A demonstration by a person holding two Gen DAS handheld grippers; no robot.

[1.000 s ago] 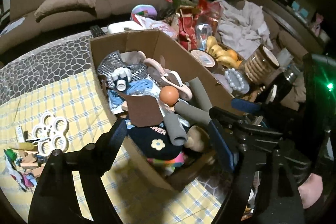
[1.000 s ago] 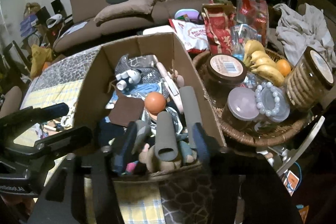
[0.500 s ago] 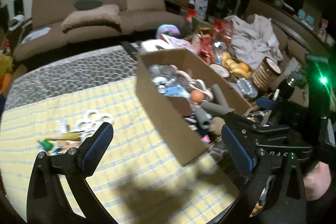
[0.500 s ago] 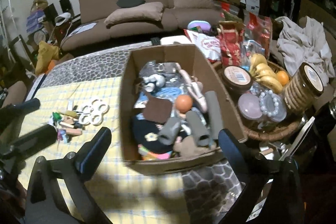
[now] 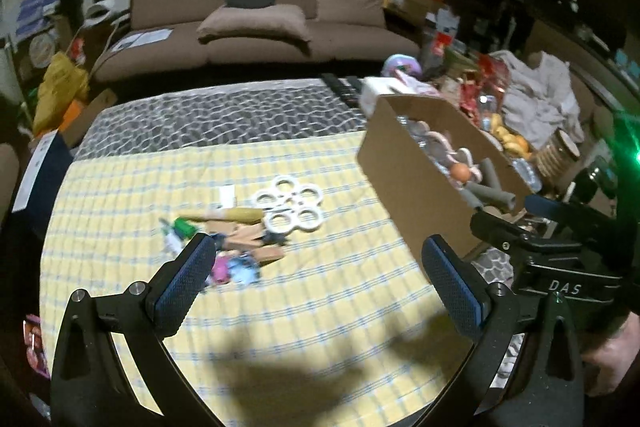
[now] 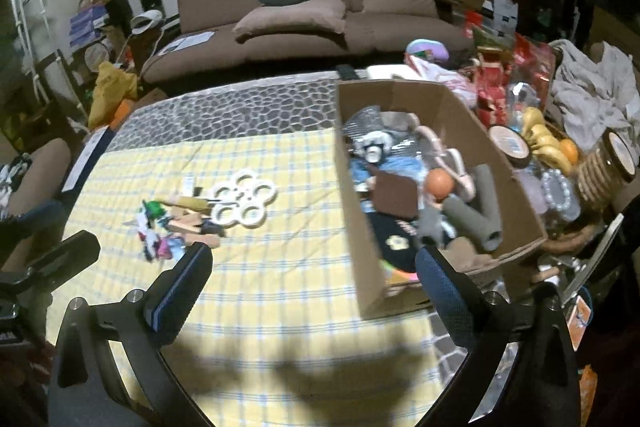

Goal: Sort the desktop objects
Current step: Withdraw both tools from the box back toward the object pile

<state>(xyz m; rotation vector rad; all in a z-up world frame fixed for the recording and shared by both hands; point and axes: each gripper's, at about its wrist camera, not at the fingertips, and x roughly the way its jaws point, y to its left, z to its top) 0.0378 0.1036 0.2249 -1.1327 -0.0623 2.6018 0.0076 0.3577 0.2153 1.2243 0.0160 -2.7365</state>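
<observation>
A pile of small objects (image 5: pixel 236 247) lies on the yellow checked cloth (image 5: pixel 304 311), with a white ring-shaped piece (image 5: pixel 290 203) at its far side; both also show in the right wrist view, the pile (image 6: pixel 176 227) and the ring piece (image 6: pixel 243 203). A cardboard box (image 6: pixel 440 187) full of toys, foam tubes and an orange ball (image 6: pixel 439 182) stands on the right. My left gripper (image 5: pixel 318 267) is open and empty above the cloth, just short of the pile. My right gripper (image 6: pixel 312 279) is open and empty, above the cloth beside the box's near left corner.
A wicker basket (image 6: pixel 568 239) with jars, bananas and a bead ring stands right of the box. Snack bags and clothes lie behind it. A brown sofa (image 6: pixel 304 7) is beyond the table. The right gripper shows at the right edge of the left wrist view (image 5: pixel 560 247).
Both grippers have pulled back and up from the box and opened wide. The left one has swung left toward the pile on the cloth.
</observation>
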